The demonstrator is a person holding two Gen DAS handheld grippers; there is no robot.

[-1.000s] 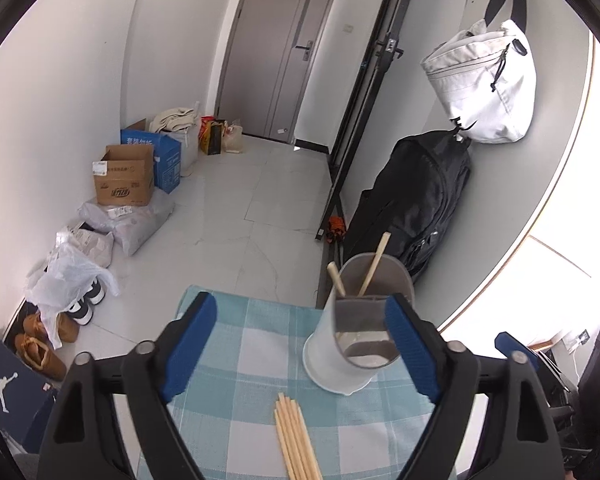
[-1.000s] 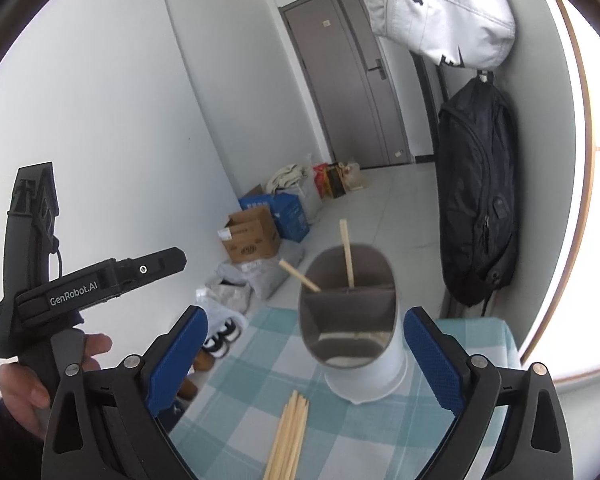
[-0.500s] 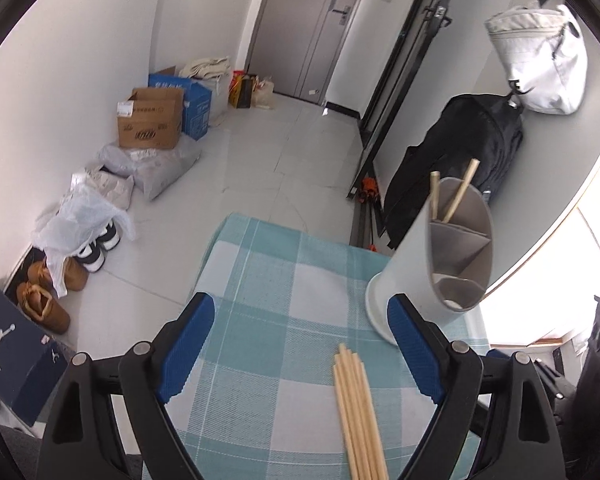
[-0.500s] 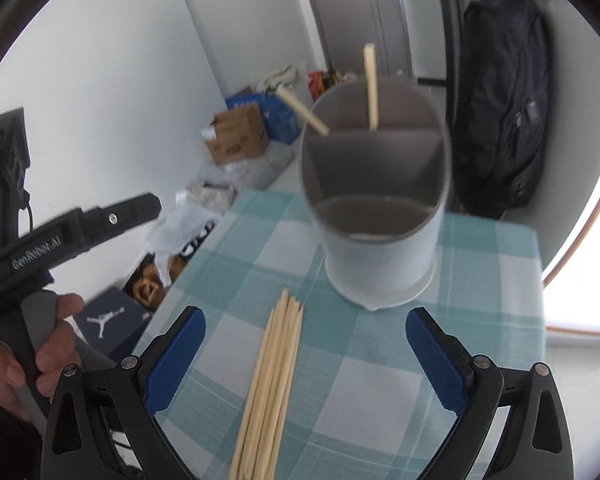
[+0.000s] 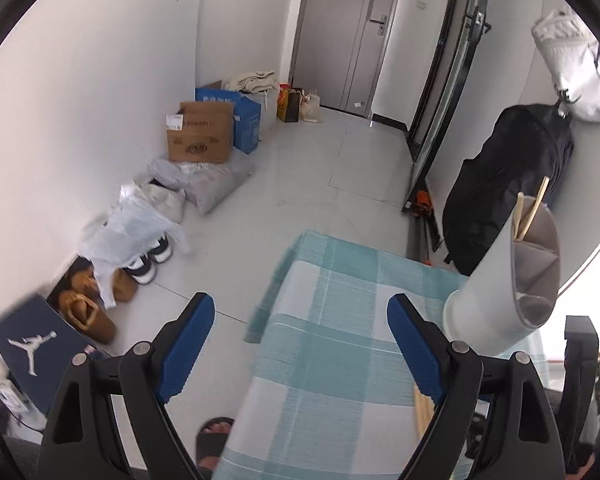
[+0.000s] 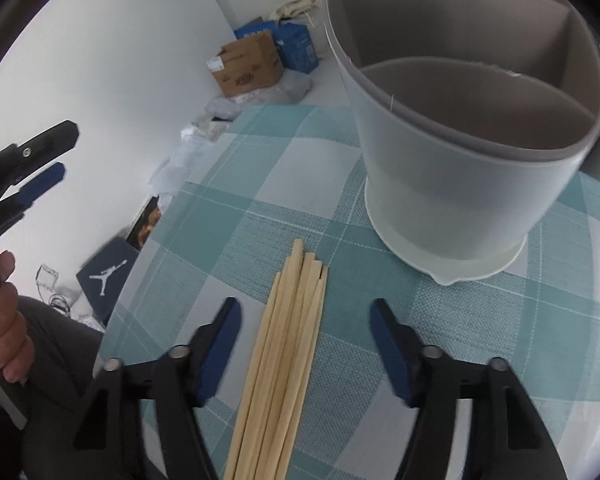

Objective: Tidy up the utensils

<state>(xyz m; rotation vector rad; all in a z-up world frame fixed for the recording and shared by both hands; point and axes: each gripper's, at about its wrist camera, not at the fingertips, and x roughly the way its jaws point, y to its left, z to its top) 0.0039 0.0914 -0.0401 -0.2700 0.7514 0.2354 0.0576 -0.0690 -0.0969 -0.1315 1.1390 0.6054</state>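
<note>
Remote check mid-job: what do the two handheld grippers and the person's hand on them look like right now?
Both the left gripper and the right gripper have black angular linkage arms with silver rivets and flat blue fingers. In the right wrist view, the left gripper is seen from its side with a grey grip in the person's hand. No cables or markings are readable; no sleeve is clearly visible.

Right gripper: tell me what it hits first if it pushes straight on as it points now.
Probably the bundle of chopsticks lying on the checked tablecloth; the right gripper straddles them, jaws just closing, pads not yet touching.
</note>
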